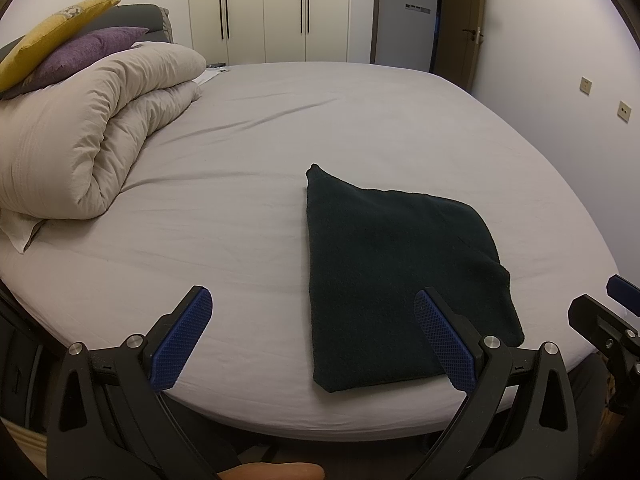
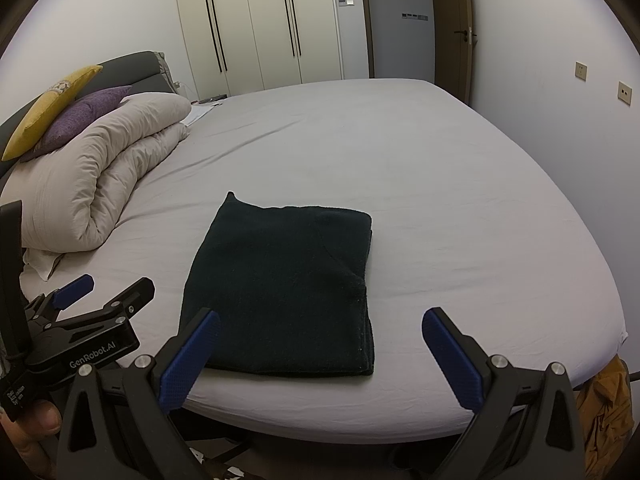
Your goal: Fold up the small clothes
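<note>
With both the left tongs and right tongs held wide and empty, the folded garment, lying near the bed edge at 6 o'clock, could be dragged off or unfolded if only its top layer were pinched.

The dark garment is a thick, matt cloth with a fuzzy, napped surface, lying on a smooth, matt grey bed sheet with faint creases. Both the left gripper and the right gripper look like matt black plastic with shiny metal pins and blue, finely cross-hatched pads. Far left, the beige duvet is soft, wrinkled cloth, and the wardrobe doors are smooth with a slight sheen.
</note>
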Tool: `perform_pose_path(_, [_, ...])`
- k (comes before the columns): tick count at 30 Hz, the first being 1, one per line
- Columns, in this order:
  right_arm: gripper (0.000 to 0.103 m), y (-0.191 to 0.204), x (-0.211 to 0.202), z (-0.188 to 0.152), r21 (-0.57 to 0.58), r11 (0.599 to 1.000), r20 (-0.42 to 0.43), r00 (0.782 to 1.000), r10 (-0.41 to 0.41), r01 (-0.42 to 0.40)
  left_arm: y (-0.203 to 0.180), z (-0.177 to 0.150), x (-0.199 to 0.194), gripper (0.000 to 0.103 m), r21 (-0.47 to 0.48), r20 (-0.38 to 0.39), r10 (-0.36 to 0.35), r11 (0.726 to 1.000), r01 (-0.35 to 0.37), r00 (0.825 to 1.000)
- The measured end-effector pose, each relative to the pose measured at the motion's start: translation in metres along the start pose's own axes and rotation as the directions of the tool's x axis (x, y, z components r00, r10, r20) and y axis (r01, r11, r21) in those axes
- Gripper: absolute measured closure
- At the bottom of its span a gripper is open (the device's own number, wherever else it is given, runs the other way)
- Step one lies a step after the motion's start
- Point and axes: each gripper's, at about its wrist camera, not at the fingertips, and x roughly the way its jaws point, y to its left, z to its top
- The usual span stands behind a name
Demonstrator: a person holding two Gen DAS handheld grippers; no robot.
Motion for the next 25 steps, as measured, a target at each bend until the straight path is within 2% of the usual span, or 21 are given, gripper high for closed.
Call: perform_pose_path(25, [0.0, 0.0025, -0.001, -0.0029, 0.006, 1.0, -0.006, 1.0, 0.006, -0.006, 0.0011, -0.0027, 0.0025, 0.0, 0.006, -0.006, -0.005, 1.0, 0.005, 1.0])
